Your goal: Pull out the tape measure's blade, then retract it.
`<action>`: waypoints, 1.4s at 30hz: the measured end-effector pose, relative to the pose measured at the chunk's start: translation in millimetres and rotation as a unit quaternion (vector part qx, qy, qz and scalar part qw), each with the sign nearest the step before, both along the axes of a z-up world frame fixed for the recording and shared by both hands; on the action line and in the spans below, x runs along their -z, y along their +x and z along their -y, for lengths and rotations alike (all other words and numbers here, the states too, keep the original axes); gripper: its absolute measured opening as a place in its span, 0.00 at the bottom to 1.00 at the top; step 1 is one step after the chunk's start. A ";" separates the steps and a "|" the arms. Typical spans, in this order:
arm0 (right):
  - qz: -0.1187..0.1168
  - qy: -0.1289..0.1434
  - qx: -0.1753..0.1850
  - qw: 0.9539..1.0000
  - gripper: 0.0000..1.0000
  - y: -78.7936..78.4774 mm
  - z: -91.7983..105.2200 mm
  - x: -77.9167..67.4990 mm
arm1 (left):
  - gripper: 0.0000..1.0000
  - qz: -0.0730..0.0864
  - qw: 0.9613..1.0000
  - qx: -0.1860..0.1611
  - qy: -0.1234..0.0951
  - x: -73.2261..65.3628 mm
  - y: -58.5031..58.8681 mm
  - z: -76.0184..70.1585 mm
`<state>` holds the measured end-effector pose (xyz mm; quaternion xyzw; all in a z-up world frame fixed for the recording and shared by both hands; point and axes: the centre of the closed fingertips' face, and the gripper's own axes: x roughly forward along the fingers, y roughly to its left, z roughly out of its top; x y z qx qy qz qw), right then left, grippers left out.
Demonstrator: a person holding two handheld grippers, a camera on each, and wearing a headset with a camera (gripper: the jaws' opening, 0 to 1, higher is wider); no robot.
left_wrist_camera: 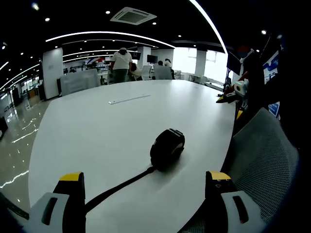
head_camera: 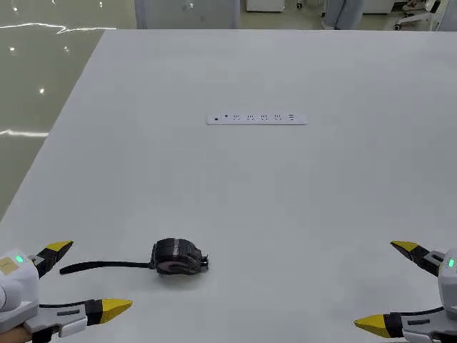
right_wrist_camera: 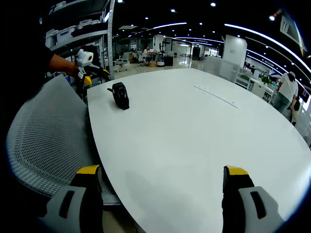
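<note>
Head view, looking down on a plain white tabletop [head_camera: 285, 200]. A small dark grey, rounded tape measure case [head_camera: 178, 257] lay flat near the person's edge of the table, w/ a thin black carry strap [head_camera: 107, 266] trailing from it toward the left gripper [head_camera: 98, 275]. That gripper's two yellow-tipped fingers were spread wide w/ nothing btwn the pads. The strap's free end ran back into the gap btwn them, touching neither as far as could be seen, and the case sat just beyond the fingertips. In the left gripper view it was centred ahead of the gap. The right gripper [head_camera: 375, 284] hovered well apart from the case, off to the other side, fingers also spread wide and empty. In the right gripper view the case was far beyond the tips, toward the upper left. A long white power strip [head_camera: 257, 118] lay farther out, well past both sets of fingertips. A grey mesh chair back [left_wrist_camera: 262, 155] showed beside the table edge in the left gripper view. Progress, as a judgement: nothing done yet. No blade showed outside the case, and only a small tab at the end facing the right gripper, prob. the blade hook. Neither gripper touched the case. Left to do: steady the case, catch the hook, draw the blade out, then let it wind back in.
</note>
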<state>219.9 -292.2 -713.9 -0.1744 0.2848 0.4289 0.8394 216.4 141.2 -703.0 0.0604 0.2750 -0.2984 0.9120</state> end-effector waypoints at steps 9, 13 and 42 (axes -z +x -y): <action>0.006 -0.015 -0.003 1.000 1.00 1.9 3.6 3.5 | 0.99 -0.014 1.000 0.012 0.020 6.5 -4.7 2.1; -0.005 -0.025 -0.006 1.000 1.00 3.2 0.4 7.4 | 0.99 -0.023 0.999 0.010 0.030 7.9 -4.6 -1.8; 0.028 -0.022 -0.090 0.995 0.99 35.5 -89.8 -6.6 | 0.94 -0.055 0.964 0.185 0.185 14.1 34.7 57.5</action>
